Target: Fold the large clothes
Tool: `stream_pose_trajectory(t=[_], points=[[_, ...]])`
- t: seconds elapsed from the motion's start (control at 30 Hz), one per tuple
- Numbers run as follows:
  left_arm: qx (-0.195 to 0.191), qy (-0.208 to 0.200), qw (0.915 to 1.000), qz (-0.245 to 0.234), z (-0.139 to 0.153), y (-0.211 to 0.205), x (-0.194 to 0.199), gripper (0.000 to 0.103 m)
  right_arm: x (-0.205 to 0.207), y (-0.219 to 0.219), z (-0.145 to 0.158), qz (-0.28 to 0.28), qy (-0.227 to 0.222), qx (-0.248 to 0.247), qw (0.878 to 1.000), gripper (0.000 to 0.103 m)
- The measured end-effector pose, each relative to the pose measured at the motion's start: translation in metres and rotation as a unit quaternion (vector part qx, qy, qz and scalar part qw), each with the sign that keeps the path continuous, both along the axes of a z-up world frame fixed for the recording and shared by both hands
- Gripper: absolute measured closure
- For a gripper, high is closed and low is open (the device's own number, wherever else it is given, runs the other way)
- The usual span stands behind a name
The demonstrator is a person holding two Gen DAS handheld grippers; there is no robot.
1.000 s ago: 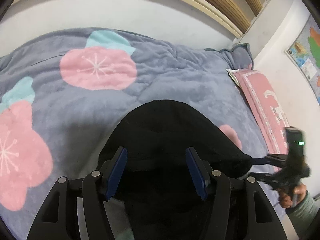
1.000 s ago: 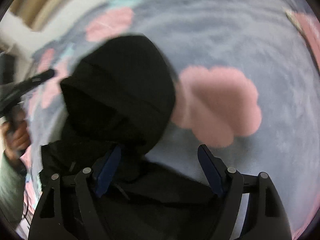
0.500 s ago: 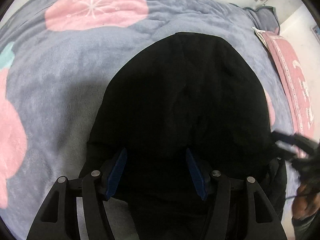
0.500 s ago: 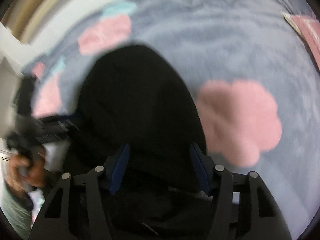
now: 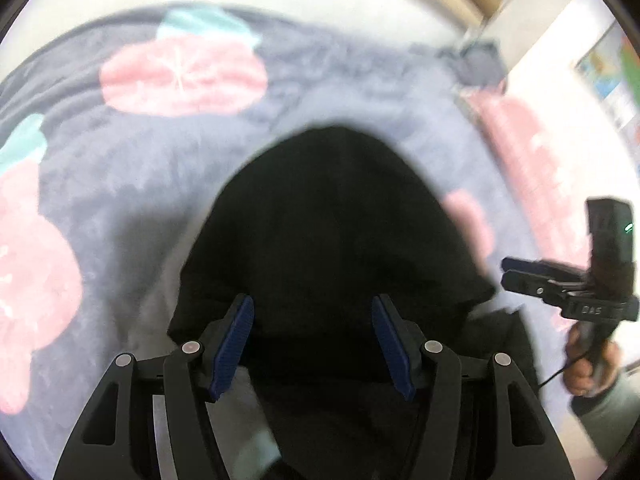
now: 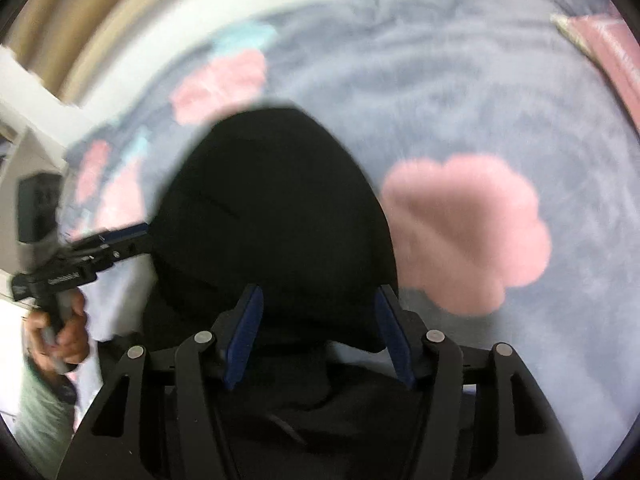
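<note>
My left gripper (image 5: 312, 346) has its jaws apart, the blue pads (image 5: 234, 346) straddling black cloth without pinching it. My right gripper (image 6: 316, 336) is likewise spread in its own view, pads either side of the cloth and nothing clamped. In the left view the right gripper appears at 3 o'clock, side-on, fingers looking nearly together; I cannot tell its true gap from that angle and rely on its own camera. The garment (image 5: 332, 240), a black hooded top, lies on the blanket (image 5: 132, 160), a grey-blue cover with pink flowers. The hood is rounded and points toward 12 o'clock in both views; the body runs down to 6 o'clock beneath my tools and out of frame. A pink pillow (image 5: 532, 152) lies at 2 o'clock, clear of the garment. Both views are blurred. Assessment: the task is at an early stage. The hood appears laid out fairly flat, but I see no clean fold edge, and the cloth at 6 o'clock in the right view is rumpled. Sleeves and hem are hidden, so their state is unknown. Remaining, in my judgement: the hood turned in, then the sleeves, then the body.
</note>
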State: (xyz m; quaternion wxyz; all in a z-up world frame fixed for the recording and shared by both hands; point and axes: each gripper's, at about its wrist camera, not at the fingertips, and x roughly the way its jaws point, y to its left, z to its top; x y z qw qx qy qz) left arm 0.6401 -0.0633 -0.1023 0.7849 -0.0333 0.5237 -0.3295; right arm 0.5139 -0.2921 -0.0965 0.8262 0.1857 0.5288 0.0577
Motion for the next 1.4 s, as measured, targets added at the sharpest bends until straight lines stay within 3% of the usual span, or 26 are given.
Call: stream_pose_trajectory(t=[0.1,0.17,0.23,0.33,0.43,0.57,0.7,0.87,1.03,1.2,1.4], points=[[-0.029,0.001,0.9991,0.031,0.004,0.017,0.002,0.04,-0.004,0.001,0.015,-0.007,-0.025,-0.003,1.0,0.04],[0.0,0.025,0.9983,0.053,-0.015,0.019,0.012,0.04,0.002,0.005,0.003,-0.005,-0.009,-0.002,1.0,0.04],[0.035,0.062,0.9953,0.067,-0.042,0.016,0.02,0.04,0.007,0.015,-0.019,-0.007,0.032,-0.027,0.999,0.04],[0.056,0.093,0.9914,0.072,-0.075,0.012,0.025,0.04,0.009,0.016,-0.073,-0.006,0.104,-0.014,0.994,0.041],[0.068,0.093,0.9913,0.064,-0.074,0.01,0.027,0.04,0.01,0.006,-0.083,-0.02,0.106,0.0,0.994,0.042],[0.063,0.077,0.9936,0.053,-0.066,0.014,0.028,0.04,0.006,0.004,-0.074,0.005,0.103,-0.013,0.995,0.042],[0.065,0.034,0.9968,0.033,-0.026,0.029,0.02,0.04,-0.001,-0.005,-0.052,0.049,0.085,-0.025,0.995,0.036],[0.044,0.025,0.9971,0.056,0.003,0.047,0.053,0.04,0.005,-0.028,-0.029,0.076,0.05,-0.016,0.996,0.03],[0.036,0.052,0.9969,0.047,-0.008,0.026,0.091,0.04,0.045,-0.037,-0.022,0.091,0.036,-0.008,0.995,0.03],[0.031,0.044,0.9983,0.022,-0.018,0.001,0.102,0.04,0.087,-0.024,-0.037,0.106,0.051,0.014,0.993,0.03],[0.0,0.07,0.9975,-0.004,-0.036,-0.027,0.135,0.04,0.12,-0.022,-0.063,0.105,0.077,0.057,0.99,0.03]])
